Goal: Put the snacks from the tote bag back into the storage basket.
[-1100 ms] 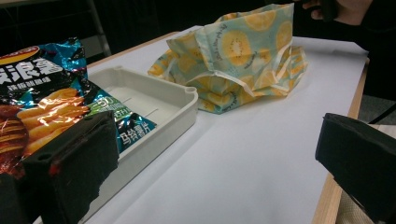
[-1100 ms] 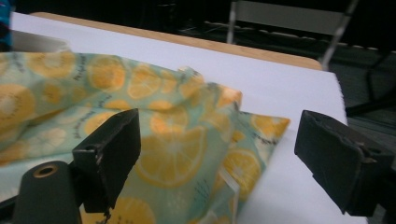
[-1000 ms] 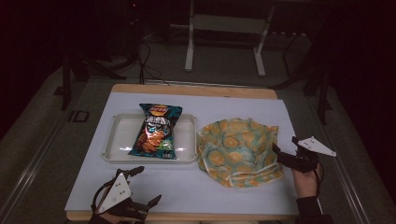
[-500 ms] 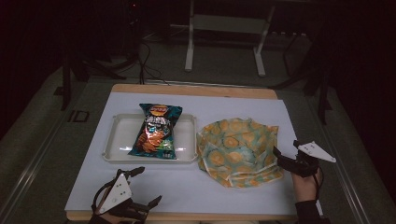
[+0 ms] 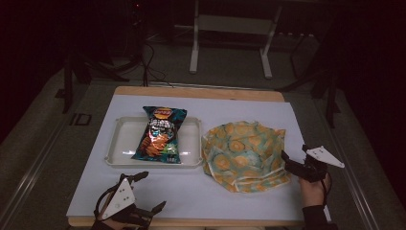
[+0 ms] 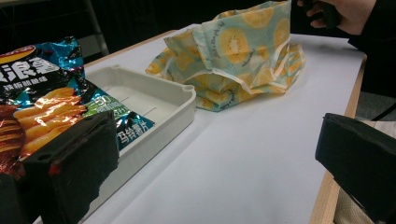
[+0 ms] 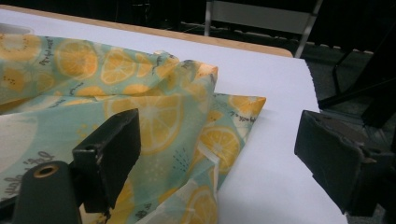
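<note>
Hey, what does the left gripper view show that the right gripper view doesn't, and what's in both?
Left gripper view alone: the shiny blue crisp packet lying in the shallow white plastic tray, plus the person's other hand behind the bag. Right gripper view alone: the pale metal frame legs beyond the table's far edge. Both: the light blue fabric bag printed with orange slices, crumpled on the white table cover, and each view's own pair of open black jaws.

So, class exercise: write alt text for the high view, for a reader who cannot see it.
On a white table, a crisp bag lies in a white tray beside a crumpled lemon-print cloth bag. The right gripper sits open at the cloth bag's right edge; the left gripper sits open near the front edge.
</note>
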Demonstrator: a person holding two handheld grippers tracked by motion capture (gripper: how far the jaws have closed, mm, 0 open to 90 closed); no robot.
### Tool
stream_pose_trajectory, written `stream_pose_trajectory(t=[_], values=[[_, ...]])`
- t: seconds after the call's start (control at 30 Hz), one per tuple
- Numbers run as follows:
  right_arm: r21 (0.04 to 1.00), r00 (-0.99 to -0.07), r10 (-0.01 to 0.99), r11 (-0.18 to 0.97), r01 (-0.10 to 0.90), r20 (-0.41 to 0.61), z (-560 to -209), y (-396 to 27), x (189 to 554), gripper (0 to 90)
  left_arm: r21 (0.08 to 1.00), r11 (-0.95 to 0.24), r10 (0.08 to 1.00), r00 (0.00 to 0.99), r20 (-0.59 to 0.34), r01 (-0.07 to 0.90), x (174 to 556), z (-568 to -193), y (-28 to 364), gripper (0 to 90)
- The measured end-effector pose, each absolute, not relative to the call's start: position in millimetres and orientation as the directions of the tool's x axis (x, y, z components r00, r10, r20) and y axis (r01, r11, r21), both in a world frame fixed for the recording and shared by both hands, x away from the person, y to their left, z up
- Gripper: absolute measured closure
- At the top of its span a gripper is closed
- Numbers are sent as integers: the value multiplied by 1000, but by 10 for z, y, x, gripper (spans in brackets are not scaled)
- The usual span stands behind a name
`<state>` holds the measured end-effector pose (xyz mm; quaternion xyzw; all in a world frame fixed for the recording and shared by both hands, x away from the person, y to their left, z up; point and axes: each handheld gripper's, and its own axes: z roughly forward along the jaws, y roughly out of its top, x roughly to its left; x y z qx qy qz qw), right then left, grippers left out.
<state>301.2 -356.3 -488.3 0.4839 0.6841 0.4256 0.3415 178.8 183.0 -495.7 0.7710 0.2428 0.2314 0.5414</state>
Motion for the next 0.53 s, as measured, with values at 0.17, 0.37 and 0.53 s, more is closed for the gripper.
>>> stream_pose_trajectory(t=[0.17, 0.37, 0.53], values=[[909, -307, 951, 164, 384, -43, -4903, -3556, 3021, 146, 947, -295, 628, 773, 94, 125, 1786, -4955, 1832, 1], [908, -312, 949, 159, 388, -33, -4903, -3550, 3020, 146, 948, -293, 628, 773, 92, 125, 1785, -4956, 1829, 1], [909, -312, 950, 155, 387, -30, -4902, -3554, 3020, 146, 947, -297, 627, 773, 95, 125, 1786, -4956, 1831, 1]])
